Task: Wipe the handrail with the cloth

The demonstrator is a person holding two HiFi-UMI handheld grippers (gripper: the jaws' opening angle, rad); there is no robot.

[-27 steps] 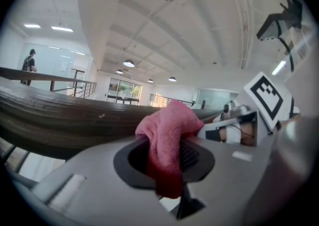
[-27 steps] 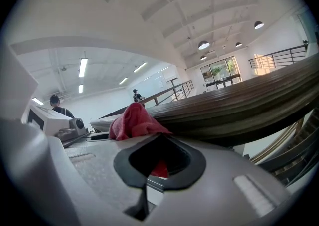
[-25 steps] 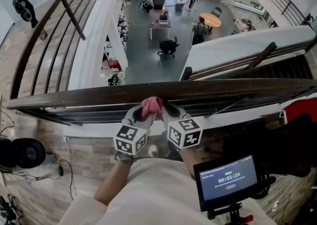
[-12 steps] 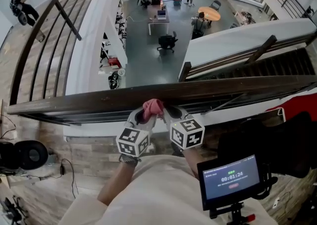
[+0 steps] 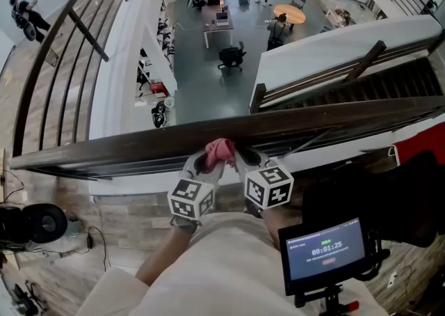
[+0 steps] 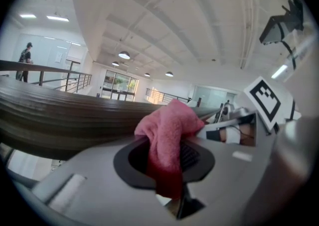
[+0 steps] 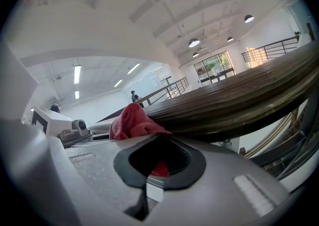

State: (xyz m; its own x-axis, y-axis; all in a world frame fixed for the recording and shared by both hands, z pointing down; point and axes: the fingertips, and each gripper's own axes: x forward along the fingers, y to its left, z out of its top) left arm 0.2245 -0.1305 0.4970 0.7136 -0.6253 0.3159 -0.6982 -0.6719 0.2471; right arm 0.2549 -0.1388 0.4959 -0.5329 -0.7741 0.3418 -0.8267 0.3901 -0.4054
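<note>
A dark wooden handrail point(image 5: 104, 146) crosses the head view from low left to high right. A bunched pink cloth point(image 5: 220, 149) rests against its near edge at the middle. My left gripper point(image 5: 207, 162) and right gripper point(image 5: 243, 159) meet side by side under the cloth. In the left gripper view, the cloth point(image 6: 168, 129) rises from my left gripper point(image 6: 167, 153), which is shut on it, beside the handrail point(image 6: 55, 118). In the right gripper view a red fold of cloth point(image 7: 133, 120) sits in my right gripper point(image 7: 159, 160), shut on it, under the handrail point(image 7: 239, 103).
Beyond the rail is an open drop to a lower floor with desks and chairs point(image 5: 231, 53). A small screen point(image 5: 325, 253) is mounted at my lower right. A black round object point(image 5: 31, 223) lies on the floor at left, and a dark bag point(image 5: 389, 196) at right.
Both grippers, with the cloth between them, have edged slightly right along the handrail. Their hold on the cloth looks the same.
</note>
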